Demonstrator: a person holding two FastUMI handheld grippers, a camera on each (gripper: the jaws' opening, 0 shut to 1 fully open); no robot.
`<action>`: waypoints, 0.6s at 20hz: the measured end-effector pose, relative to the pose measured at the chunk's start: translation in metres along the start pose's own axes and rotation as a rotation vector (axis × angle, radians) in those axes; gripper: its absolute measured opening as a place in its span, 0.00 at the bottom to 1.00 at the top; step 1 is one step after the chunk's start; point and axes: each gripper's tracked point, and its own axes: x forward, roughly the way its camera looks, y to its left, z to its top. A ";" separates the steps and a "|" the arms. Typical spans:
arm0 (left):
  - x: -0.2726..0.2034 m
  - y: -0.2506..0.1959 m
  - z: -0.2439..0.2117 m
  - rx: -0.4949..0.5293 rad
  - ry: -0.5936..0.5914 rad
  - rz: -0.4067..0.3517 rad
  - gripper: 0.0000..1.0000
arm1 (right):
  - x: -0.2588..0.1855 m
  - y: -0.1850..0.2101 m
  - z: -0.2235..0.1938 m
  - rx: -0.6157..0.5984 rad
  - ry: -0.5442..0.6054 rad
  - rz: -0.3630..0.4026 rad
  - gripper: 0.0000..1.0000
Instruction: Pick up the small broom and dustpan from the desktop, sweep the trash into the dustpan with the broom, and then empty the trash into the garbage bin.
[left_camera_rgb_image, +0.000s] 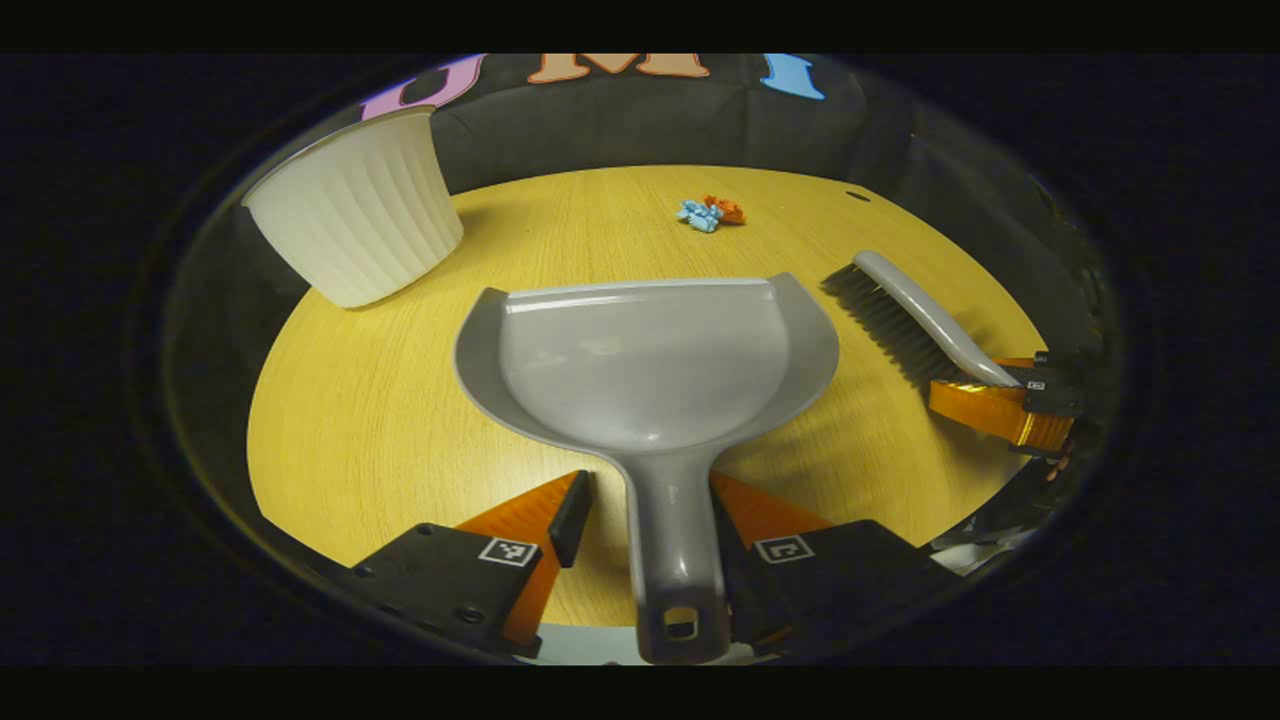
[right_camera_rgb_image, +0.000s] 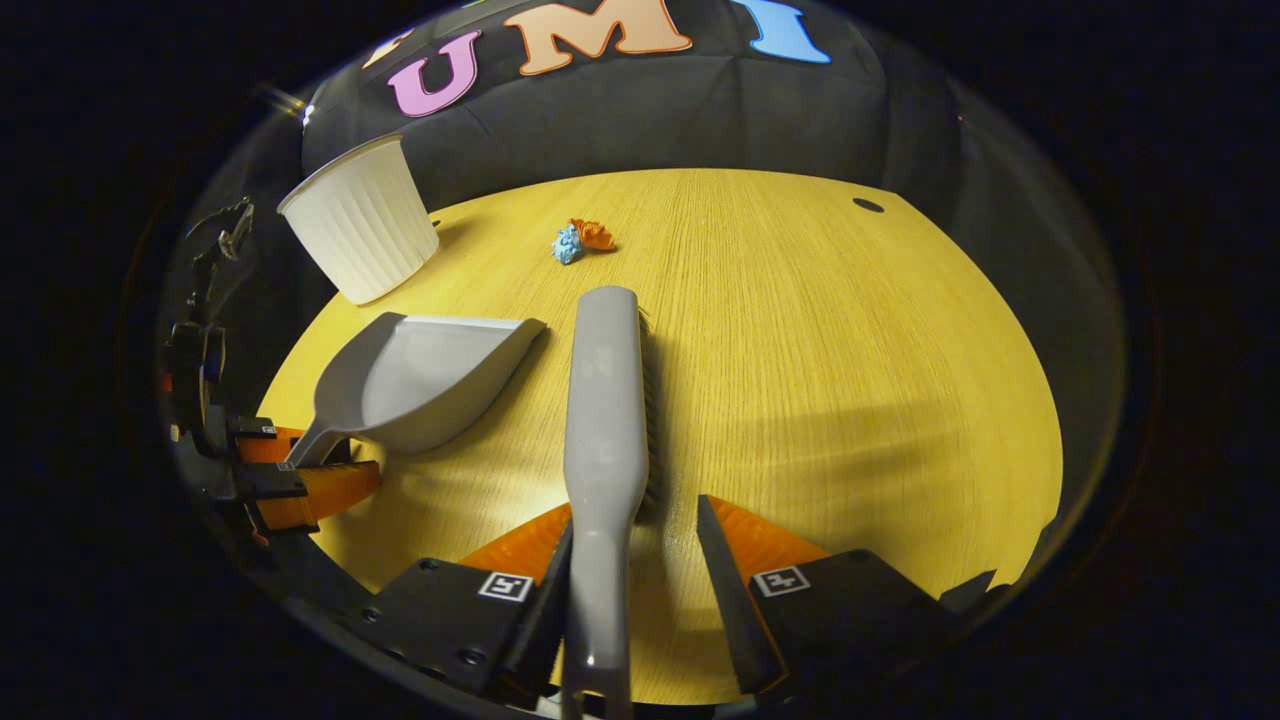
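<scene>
Grey plastic dustpan (left_camera_rgb_image: 650, 370) handle lies between fingers of left gripper (left_camera_rgb_image: 650, 505), right finger touching, left apart; grip not closed. Grey plastic broom (right_camera_rgb_image: 603, 400) handle flanked by right gripper (right_camera_rgb_image: 635, 530), left finger touching, gap at right. Crumpled blue-and-orange paper trash (right_camera_rgb_image: 580, 240) seen far across yellow wooden tabletop (right_camera_rgb_image: 850, 380), near white ribbed bin (right_camera_rgb_image: 362, 232). Bristles largely hidden beneath broom back.

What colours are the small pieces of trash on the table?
The trash is one blue crumpled piece and one orange piece, lying together on the table. The left gripper view shows it best.
</scene>
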 end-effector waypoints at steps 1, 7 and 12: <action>-0.001 0.000 0.000 0.008 0.009 0.000 0.60 | 0.000 0.001 -0.001 0.001 0.009 0.005 0.46; 0.000 -0.001 0.001 -0.010 0.043 -0.005 0.33 | -0.002 0.008 -0.007 -0.031 0.055 0.039 0.26; -0.005 0.000 0.011 -0.029 -0.019 -0.065 0.30 | -0.006 0.009 0.000 -0.062 0.013 0.042 0.25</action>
